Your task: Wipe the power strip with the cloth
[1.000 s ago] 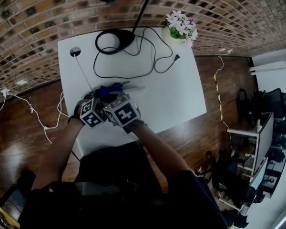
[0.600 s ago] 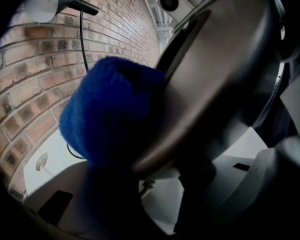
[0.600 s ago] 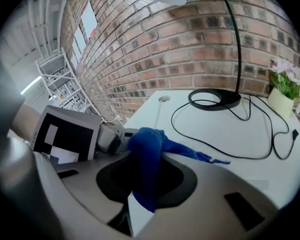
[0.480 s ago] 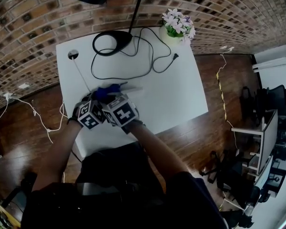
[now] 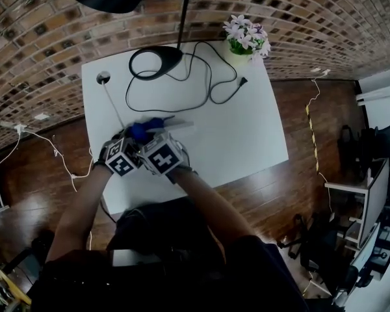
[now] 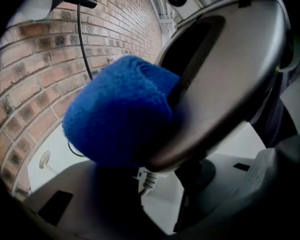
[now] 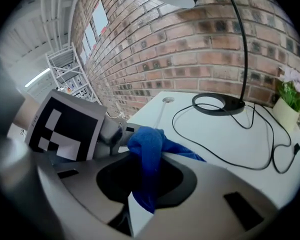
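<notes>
While near-shut, right gripper (image 7: pixel 152 159) pinches cloth (image 7: pixel 145 139).

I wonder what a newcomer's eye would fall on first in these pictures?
The blue cloth, gripped in the jaws of the right gripper over the near left part of the white table, stands out. Behind it, a black lamp and its cable sprawl toward flowers at the far right corner.

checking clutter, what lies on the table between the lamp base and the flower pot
A loop of black cord, seen in the head view.
</notes>
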Available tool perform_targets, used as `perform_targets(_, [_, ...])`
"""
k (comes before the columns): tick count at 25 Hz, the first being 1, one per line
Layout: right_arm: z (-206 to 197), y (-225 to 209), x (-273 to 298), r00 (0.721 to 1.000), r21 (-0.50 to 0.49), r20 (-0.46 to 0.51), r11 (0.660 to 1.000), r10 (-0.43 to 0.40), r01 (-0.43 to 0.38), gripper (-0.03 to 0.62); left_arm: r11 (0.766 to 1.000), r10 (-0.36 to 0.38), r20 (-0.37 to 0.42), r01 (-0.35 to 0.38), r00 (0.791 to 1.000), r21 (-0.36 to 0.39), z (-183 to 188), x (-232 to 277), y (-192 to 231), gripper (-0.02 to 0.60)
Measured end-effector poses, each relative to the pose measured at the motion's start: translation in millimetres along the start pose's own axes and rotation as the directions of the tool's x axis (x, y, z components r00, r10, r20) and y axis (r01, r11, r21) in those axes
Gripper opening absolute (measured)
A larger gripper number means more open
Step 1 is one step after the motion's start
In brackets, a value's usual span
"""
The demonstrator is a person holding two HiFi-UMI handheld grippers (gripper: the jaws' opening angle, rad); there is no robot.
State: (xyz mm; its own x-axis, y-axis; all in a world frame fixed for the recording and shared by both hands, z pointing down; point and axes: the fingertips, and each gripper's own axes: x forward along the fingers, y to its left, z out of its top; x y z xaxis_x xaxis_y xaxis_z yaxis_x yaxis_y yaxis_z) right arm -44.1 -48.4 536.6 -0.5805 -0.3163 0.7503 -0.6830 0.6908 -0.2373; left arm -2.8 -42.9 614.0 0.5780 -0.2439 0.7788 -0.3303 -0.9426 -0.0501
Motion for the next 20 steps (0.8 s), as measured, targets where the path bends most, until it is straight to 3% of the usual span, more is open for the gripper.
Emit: perform_targets(20, [-26.6,-44.2,-30.0,0.999,-0.045,-0.018,0.998,-0.044,0.043,0.064,1.0,0.025,0.003,-0.025,1.0,0.001,9.2,-5.4,0.8,0.189])
